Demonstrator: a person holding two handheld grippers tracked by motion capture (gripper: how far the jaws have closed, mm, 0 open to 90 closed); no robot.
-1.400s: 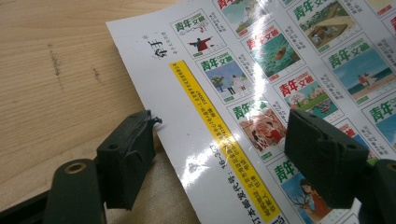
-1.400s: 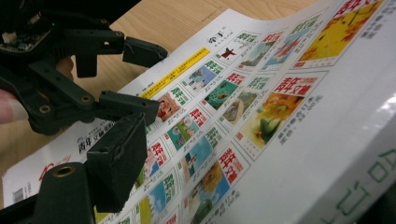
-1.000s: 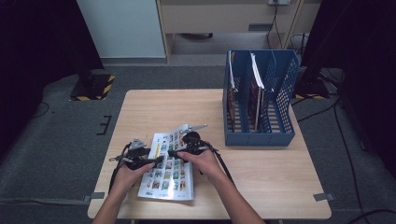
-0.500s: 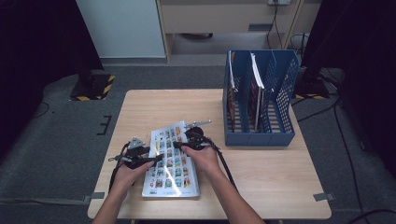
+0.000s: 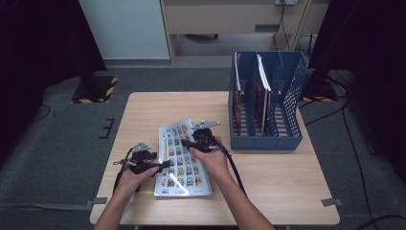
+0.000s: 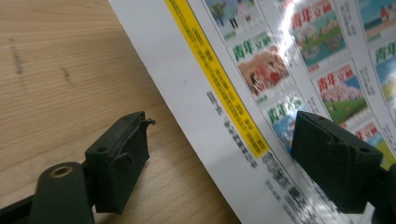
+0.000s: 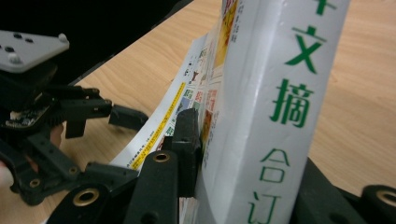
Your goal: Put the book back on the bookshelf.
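So the job here looks like getting the magazine (image 5: 182,160) off the desk (image 5: 143,110) and into the blue file rack (image 5: 268,139) on the right, where a couple of others already stand upright in the slots. I'd say it's barely started: the magazine is mostly flat near the front middle of the desk, well apart from the rack, with only its spine side getting lifted. The right gripper (image 5: 195,142) has just been closing its fingers (image 7: 187,140), and in the right gripper view they're clamped on the thick spine edge, pages squeezed between them, that edge tipped up off the wood. The left gripper (image 5: 160,165) sits at the magazine's left edge with its fingers (image 6: 119,163) spread wide. They've just been opening a bit more, one over bare desk and one over the cover, the page edge between them but nothing pinched as far as I can tell. Still to do: lift it fully, stand it up, carry it over, slot it in.
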